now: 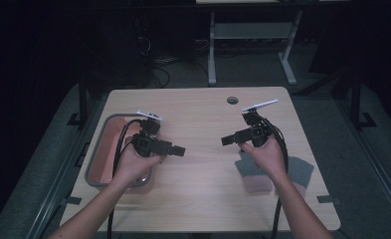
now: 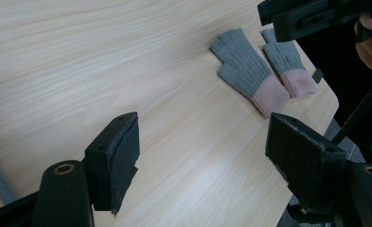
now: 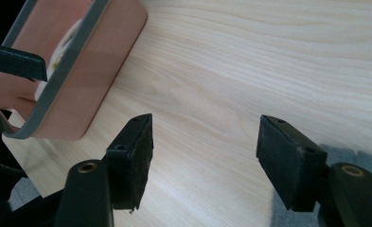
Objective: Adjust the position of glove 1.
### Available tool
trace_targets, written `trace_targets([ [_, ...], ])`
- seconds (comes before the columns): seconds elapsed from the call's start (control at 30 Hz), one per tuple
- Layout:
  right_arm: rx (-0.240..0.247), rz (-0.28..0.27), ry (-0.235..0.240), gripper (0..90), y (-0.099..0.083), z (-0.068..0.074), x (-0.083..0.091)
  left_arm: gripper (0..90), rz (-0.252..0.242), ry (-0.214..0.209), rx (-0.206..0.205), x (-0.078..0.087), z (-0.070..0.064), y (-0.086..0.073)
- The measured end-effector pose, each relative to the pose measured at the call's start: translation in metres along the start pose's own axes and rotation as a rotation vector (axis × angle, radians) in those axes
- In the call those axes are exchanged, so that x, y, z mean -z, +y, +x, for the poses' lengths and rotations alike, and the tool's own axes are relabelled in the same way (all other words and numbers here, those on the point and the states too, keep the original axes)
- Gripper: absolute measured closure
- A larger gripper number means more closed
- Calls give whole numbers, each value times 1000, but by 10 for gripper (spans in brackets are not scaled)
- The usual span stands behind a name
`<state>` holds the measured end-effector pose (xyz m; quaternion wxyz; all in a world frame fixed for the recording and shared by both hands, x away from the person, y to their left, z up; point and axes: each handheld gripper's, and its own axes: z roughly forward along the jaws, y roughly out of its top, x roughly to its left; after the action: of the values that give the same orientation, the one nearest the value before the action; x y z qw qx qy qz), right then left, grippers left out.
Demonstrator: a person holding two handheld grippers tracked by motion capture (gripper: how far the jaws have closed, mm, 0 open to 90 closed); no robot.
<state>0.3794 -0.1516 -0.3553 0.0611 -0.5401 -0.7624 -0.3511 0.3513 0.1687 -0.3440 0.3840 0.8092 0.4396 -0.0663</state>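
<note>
Beside the tray [image 1: 99,144], the left gripper [image 1: 179,150] hovers with jaws apart; the right gripper [image 1: 226,140], jaws also apart, partly hides the gloves [image 1: 299,170]. What lies inside the tray is hard to make out.

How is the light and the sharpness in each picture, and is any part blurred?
High view: dim, the room behind nearly black, the table lit but soft. Left gripper view: bright, the gloves fairly sharp, a blurred smear at the lower left edge. Right gripper view: bright, wood grain clear, the pink bin slightly soft.
</note>
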Motion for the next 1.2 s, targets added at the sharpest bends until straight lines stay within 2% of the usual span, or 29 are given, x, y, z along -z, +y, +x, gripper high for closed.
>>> trace_targets([
  [0.57, -20, -18, -41, 364, -18, -24, 20, 265, -5, -31, -31, -24, -18, 7],
  [0.93, -60, -29, -81, 376, -40, -44, 34, 265, 3, -70, -74, -49, -41, 11],
  [1.2, -81, -41, -121, 407, -58, -65, 53, 266, 9, -96, -97, -69, -54, 13],
])
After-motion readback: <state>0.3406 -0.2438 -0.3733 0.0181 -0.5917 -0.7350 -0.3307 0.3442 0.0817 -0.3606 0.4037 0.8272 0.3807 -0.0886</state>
